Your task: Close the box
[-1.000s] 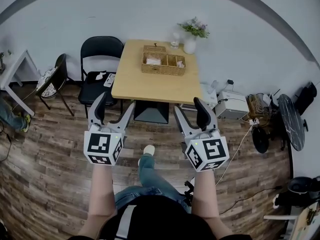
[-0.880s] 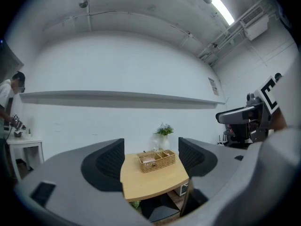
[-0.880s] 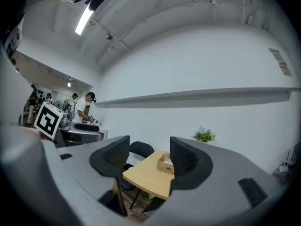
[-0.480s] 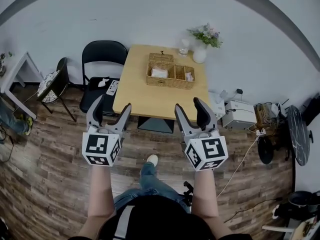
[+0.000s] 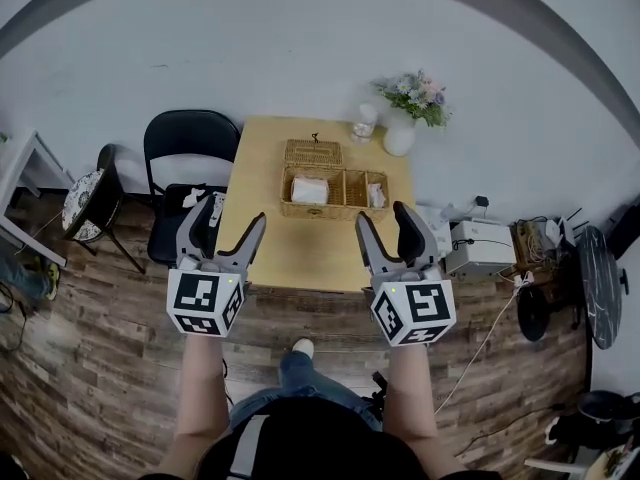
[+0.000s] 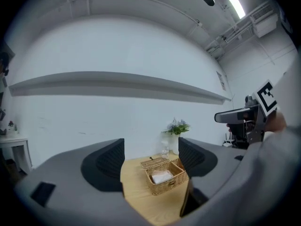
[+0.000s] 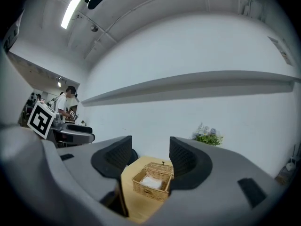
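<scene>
— Where the table [image 5: 300, 248] stands at the person's 12 o'clock, what does it carry?
— Three things: one wicker box [image 5: 335, 196], its lid [image 5: 313, 152] open at the box's 12 o'clock edge; one vase of flowers [image 5: 400, 133] at the box's 1 o'clock; one glass [image 5: 363, 126] just beside the vase.
— And the tongs?
— Two. The left tongs [image 5: 235, 214] hang at the box's 7 o'clock, the right tongs [image 5: 384, 214] at its 5 o'clock. Each pair gapes wide with nothing between its jaws, clear of the box.
— Chairs?
— Two, at the table's 9 o'clock: one black chair [image 5: 190, 148] and one round-seated chair [image 5: 90, 183] farther out.
</scene>
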Available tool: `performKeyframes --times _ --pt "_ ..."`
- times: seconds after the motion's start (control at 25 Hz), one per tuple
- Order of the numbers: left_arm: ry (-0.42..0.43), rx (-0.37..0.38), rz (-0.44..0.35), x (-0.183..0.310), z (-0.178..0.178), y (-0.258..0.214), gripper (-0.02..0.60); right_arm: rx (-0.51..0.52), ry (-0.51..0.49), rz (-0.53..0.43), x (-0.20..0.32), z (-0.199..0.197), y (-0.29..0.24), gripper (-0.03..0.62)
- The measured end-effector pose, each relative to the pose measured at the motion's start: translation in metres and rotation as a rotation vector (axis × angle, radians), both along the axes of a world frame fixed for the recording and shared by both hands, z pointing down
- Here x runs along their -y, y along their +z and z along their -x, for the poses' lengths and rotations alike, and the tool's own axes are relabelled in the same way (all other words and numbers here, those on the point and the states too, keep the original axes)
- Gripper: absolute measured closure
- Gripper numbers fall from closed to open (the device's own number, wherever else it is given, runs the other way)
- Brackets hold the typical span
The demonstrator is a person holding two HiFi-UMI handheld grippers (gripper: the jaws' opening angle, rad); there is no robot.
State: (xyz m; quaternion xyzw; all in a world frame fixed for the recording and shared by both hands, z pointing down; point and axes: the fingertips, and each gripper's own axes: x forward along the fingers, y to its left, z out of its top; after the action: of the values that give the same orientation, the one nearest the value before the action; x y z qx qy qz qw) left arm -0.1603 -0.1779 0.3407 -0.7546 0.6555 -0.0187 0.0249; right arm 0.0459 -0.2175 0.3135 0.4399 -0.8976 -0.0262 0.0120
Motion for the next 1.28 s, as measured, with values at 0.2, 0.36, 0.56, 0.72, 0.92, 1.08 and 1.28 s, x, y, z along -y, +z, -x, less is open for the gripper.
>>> performKeyframes --times 0.2,0.36,0.56,0.72,0.92,1.08,1.28 --pt "0.030 -0.040 0.049 0.058 -0.001 0.017 0.236 -0.025 0.016 0.060 0.054 0.000 0.024 0.347" --pt "0.053 -0.035 0.077 0.094 -0.007 0.023 0.236 -0.020 0.033 0.084 0.088 -0.007 0.031 0.347" --pt "0.070 -0.031 0.095 0.132 -0.012 0.026 0.236 -0.009 0.050 0.109 0.121 -0.015 0.037 0.347" --pt "0.092 -0.022 0.116 0.153 -0.017 0.032 0.236 -0.110 0.067 0.098 0.137 -0.013 0.049 0.347" --pt "0.112 -0.005 0.135 0.175 -0.009 0.040 0.236 -0.081 0.076 0.127 0.156 -0.003 0.057 0.349" --pt "0.135 -0.009 0.153 0.197 0.003 0.049 0.236 -0.084 0.117 0.152 0.171 0.003 0.070 0.352" --pt "0.198 -0.002 0.184 0.234 0.022 0.057 0.236 -0.055 0.185 0.213 0.192 0.016 0.084 0.356"
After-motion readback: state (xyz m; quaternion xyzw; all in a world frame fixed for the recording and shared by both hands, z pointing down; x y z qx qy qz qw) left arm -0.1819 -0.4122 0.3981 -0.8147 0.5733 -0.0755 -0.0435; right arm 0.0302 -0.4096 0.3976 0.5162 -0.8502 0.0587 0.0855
